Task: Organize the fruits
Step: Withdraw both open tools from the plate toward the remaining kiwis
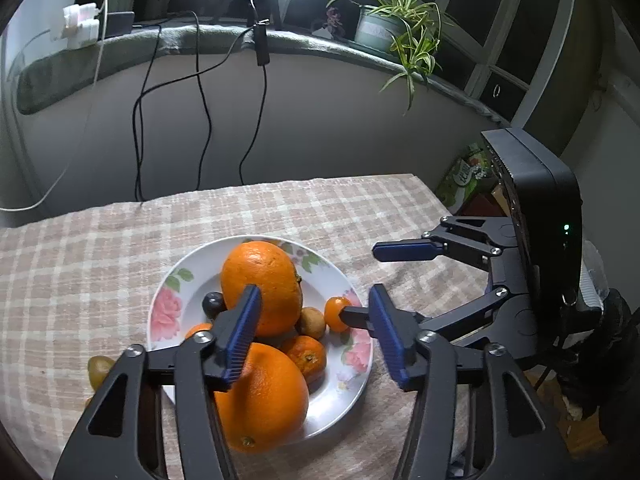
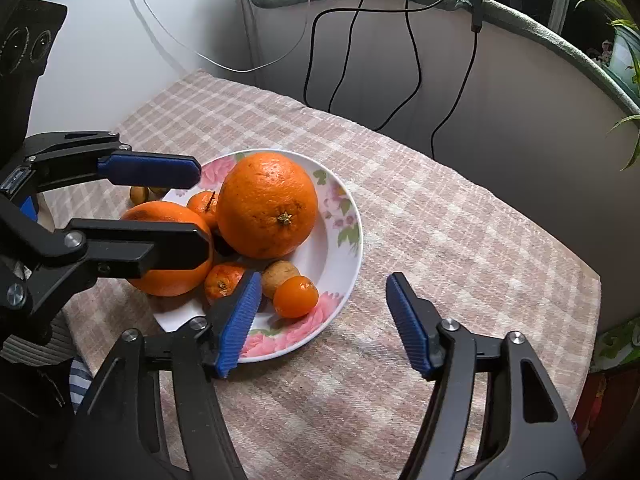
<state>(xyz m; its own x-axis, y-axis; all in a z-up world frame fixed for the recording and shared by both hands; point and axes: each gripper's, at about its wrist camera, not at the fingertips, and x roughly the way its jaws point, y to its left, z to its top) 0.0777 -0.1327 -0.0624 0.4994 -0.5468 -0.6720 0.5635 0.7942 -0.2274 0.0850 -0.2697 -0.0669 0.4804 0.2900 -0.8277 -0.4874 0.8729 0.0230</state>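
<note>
Already heaped on the flowered plate (image 2: 348, 216) mid-table: two big oranges (image 2: 267, 204), small tangerines (image 2: 296, 296), a brown kiwi-like fruit (image 2: 280, 274); one small yellowish fruit (image 1: 98, 368) lying off the plate on the checked cloth (image 2: 440, 220), at the left. Both open and empty, left gripper (image 1: 316, 336) over the pile, right gripper (image 2: 324, 320) at the plate's near rim. Probably heavy, firm and round, so likely to roll: best pinched across the widest middle; small ones lighter, softer, needing gentler squeeze.
</note>
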